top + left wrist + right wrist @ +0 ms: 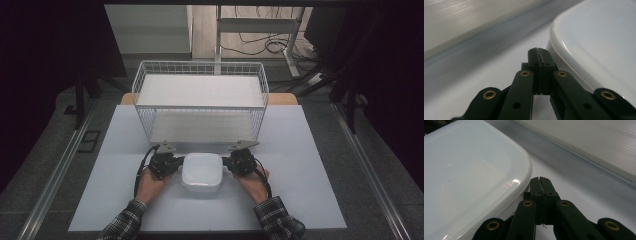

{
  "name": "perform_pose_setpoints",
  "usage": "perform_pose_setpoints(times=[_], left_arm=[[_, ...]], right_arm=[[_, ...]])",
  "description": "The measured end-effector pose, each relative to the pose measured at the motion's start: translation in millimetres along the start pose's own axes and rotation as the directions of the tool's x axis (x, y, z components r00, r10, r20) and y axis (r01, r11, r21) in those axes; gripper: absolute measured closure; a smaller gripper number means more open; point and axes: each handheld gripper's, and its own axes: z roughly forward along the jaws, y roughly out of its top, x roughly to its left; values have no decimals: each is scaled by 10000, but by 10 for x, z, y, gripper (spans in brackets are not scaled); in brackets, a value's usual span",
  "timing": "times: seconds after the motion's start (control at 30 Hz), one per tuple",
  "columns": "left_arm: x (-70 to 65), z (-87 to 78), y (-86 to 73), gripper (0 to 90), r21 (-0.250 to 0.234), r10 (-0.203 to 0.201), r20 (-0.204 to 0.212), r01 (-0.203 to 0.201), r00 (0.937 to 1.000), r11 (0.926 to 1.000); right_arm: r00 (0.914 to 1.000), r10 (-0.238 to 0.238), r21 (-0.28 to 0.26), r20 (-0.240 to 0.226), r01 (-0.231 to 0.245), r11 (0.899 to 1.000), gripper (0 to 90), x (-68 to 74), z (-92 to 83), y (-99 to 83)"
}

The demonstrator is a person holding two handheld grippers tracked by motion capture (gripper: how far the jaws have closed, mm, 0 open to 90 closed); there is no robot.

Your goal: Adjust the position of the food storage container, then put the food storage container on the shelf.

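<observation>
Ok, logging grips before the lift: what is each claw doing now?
Left claw: closed, empty, beside the white container.
Right claw: closed, empty, at the container's other side.

My left hand-held gripper [540, 53] has its jaws pressed together with nothing between them, tips just beside the rounded rim of the white container [599, 42] on the table [486, 72].

Overhead view; gripper views beside container [201, 171].

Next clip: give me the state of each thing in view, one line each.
White container: lid on, flat on the table, between both grippers.
Wire basket: upright, nothing inside.
Left gripper: shut, beside the container's rim.
Right gripper: shut, beside the opposite rim.
</observation>
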Motion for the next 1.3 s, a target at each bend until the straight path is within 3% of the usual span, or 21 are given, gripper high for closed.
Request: perform_pose_setpoints(times=[0.37, 0.47, 0.6, 0.63, 0.73, 0.8, 0.87, 0.93, 1.03, 1.13, 1.3], left_arm=[[-254, -161, -43, 897, 141, 150, 304, -154, 9994, 9998], [-230, -189, -54, 871, 202, 115, 49, -116, 9999, 9997], [-196, -367, -104, 813, 24, -6, -93, 6, 10000, 10000], [-203, -472, -158, 736, -151, -51, 24, 51, 10000, 9999], [-253, -602, -248, 623, -255, -160, 18, 161, 9999, 9995], [-298, -676, -311, 528, -381, -57, -89, 54, 9999, 9993], [-340, -727, -376, 385, -523, 146, -216, -158, 9997, 9985], [-364, -767, -459, 248, -650, 213, 9, -212, 9998, 9977], [-381, -763, -529, 129, -468, 138, 199, -128, 9997, 9988], [-410, -740, -525, 68, -198, 407, 105, -405, 9991, 9990], [-426, -756, -496, 49, -324, 295, 246, -287, 9993, 9991]], right_arm=[[9995, 61, 237, -311, -54, 9997, 882, 65, -154, -126], [9999, -96, 246, -37, 97, 9997, 863, 78, -219, -146], [9998, -134, 51, 126, 133, 9999, 829, 38, -360, -176], [9999, -111, -135, -25, 110, 9998, 767, 38, -489, -220], [9990, -432, -38, 114, 432, 9991, 689, 87, -617, -321], [9992, -380, -37, 84, 381, 9993, 619, 115, -680, -379], [9992, -356, -147, 185, 359, 9992, 487, 152, -746, -421], [9984, -406, -362, 399, 420, 9985, 355, 189, -809, -467], [9998, -120, -501, 138, 127, 9987, 192, 204, -861, -567], [9999, -138, -294, 41, 139, 9995, 140, 227, -873, -626], [9992, 2, -7, 394, -2, 10000, 117, 260, -890, -593]])
